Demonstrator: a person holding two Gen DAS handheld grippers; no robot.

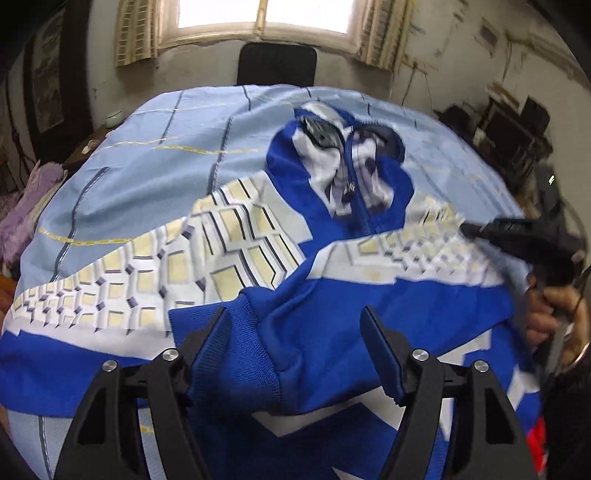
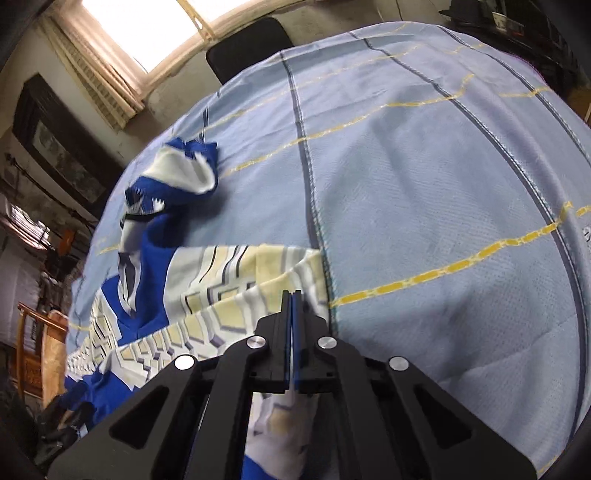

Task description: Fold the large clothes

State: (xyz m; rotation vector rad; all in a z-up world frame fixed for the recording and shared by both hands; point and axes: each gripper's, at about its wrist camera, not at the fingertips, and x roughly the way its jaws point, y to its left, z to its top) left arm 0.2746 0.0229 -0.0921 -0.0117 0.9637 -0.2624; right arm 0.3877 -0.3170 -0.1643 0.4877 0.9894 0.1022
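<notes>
The blue jacket (image 1: 332, 325) is being spread across the light-blue sheet (image 2: 424, 184). Its ribbed cuff (image 1: 236, 354) is lying unpressed between the wide-open left gripper (image 1: 295, 328). Its patterned edge is being pinched by the fully closed right gripper (image 2: 293, 297).

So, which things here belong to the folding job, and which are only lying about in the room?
Belong to the job:
- blue and white jacket, spread on the bed
- left gripper, open over the ribbed cuff
- right gripper, shut on the jacket's edge
- light blue bedsheet, the work surface

Just lying about:
- black chair
- purple fluffy cloth
- curtains
</notes>
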